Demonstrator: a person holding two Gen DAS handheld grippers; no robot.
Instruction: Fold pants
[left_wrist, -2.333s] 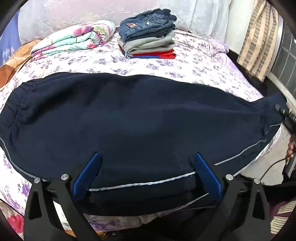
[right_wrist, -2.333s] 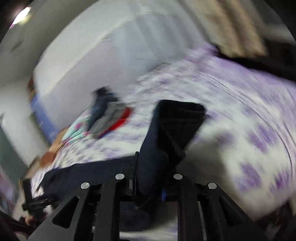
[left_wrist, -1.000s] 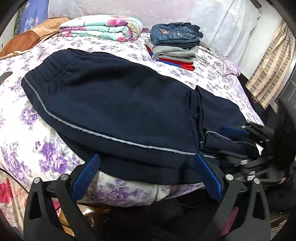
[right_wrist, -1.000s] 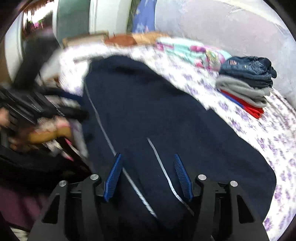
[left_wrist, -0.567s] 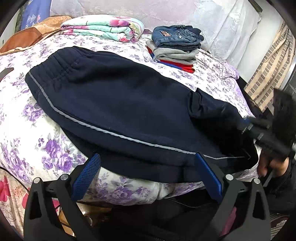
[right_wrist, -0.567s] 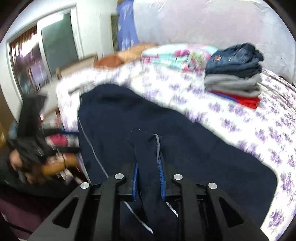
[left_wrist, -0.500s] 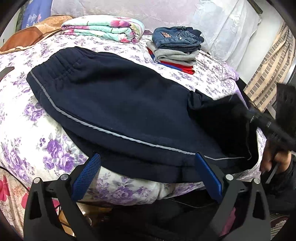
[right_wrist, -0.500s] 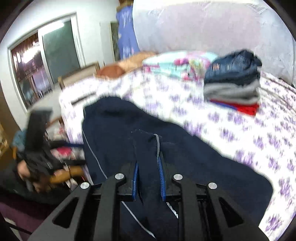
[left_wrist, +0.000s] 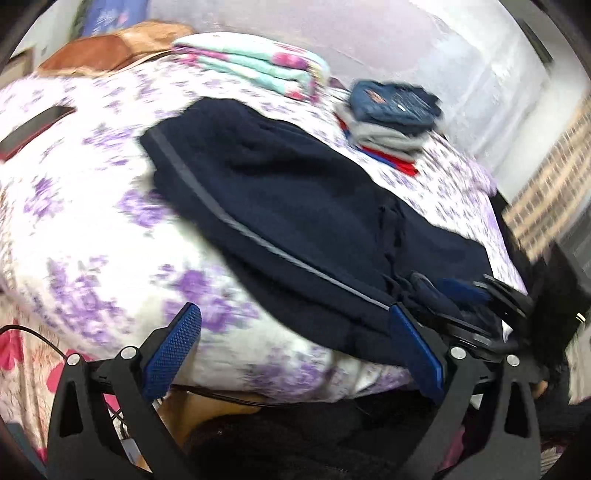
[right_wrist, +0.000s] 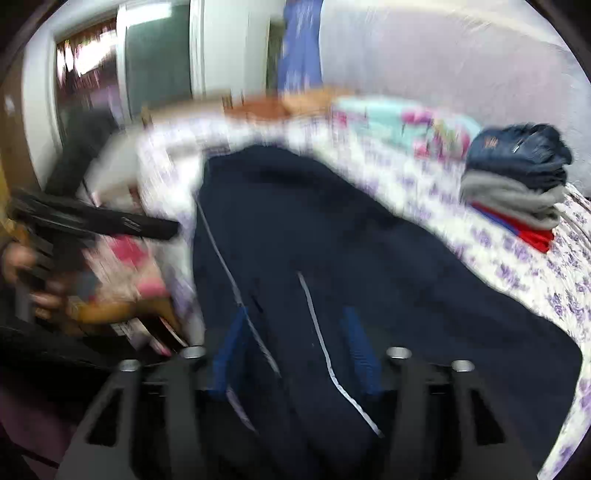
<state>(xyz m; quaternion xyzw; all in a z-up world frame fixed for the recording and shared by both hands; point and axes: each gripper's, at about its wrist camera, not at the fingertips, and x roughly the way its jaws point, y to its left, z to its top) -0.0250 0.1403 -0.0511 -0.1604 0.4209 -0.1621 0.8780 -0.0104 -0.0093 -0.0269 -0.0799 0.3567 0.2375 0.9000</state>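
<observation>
Dark navy pants (left_wrist: 295, 206) with a grey side stripe lie on the floral bed sheet, the leg end folded back over the middle; they also show in the right wrist view (right_wrist: 351, 258). My left gripper (left_wrist: 291, 336) is open and empty at the bed's near edge, left of the fold. My right gripper (right_wrist: 295, 347) is open over the folded leg end, its blue pads apart with the stripe between them. The right gripper also shows in the left wrist view (left_wrist: 461, 291), resting on the cloth. Both views are blurred.
A stack of folded clothes, jeans on top (left_wrist: 395, 107), sits at the far side of the bed (left_wrist: 92, 229), beside a folded floral blanket (left_wrist: 255, 70). A dark phone-like object (left_wrist: 33, 127) lies at the left. A striped curtain (left_wrist: 546, 206) hangs at the right.
My right gripper was shut on the raised leg end; it has come down and opened, leaving the fold on the pants. My left gripper has shifted left along the bed edge.
</observation>
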